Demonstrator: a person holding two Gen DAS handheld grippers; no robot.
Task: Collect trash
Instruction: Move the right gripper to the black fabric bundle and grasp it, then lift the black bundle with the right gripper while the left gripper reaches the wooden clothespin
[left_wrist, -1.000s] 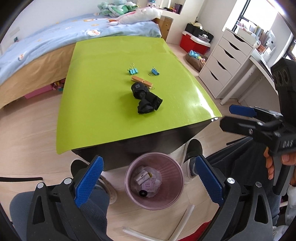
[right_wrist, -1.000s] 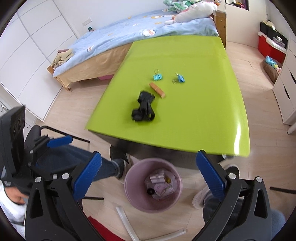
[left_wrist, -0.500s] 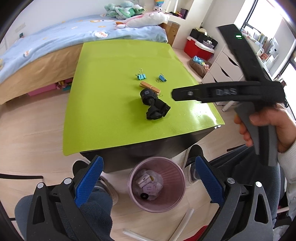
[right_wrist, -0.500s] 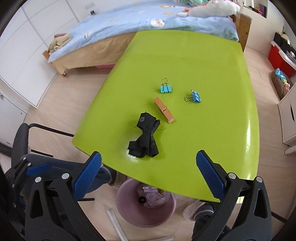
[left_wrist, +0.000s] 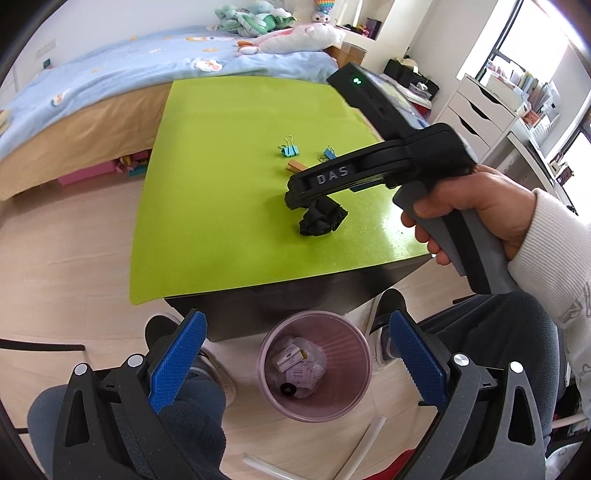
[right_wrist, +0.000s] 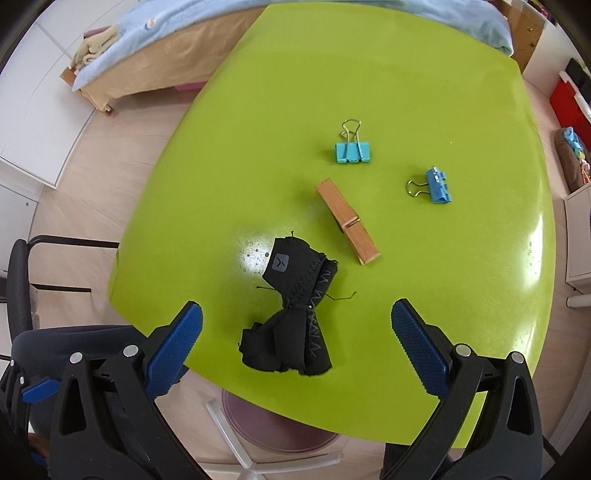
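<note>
The right tool (right_wrist: 295, 332) was held spread wide over the black cloth (right_wrist: 291, 306) on the counter (right_wrist: 461, 277); the left tool (left_wrist: 295, 354) was spread above the bin (left_wrist: 314, 365).

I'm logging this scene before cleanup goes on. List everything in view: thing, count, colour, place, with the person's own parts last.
table: 1, lime green top, beside the bed
black cloth: 1, crumpled, near the table's front edge
clothespin: 1, wooden, just beyond the cloth
binder clips: 2, blue, behind the clothespin
trash bin: 1, pinkish, on the floor at the table's front, with scraps inside
bed: 1, blue cover, behind the table
stuffed toys: several, on the bed
drawer unit: 1, white, right of the table
left hand-held gripper: blue pads, open, above the bin
right hand-held gripper: blue pads, open, either side of the cloth
hand: 1, white sleeve, gripping the right handle
</note>
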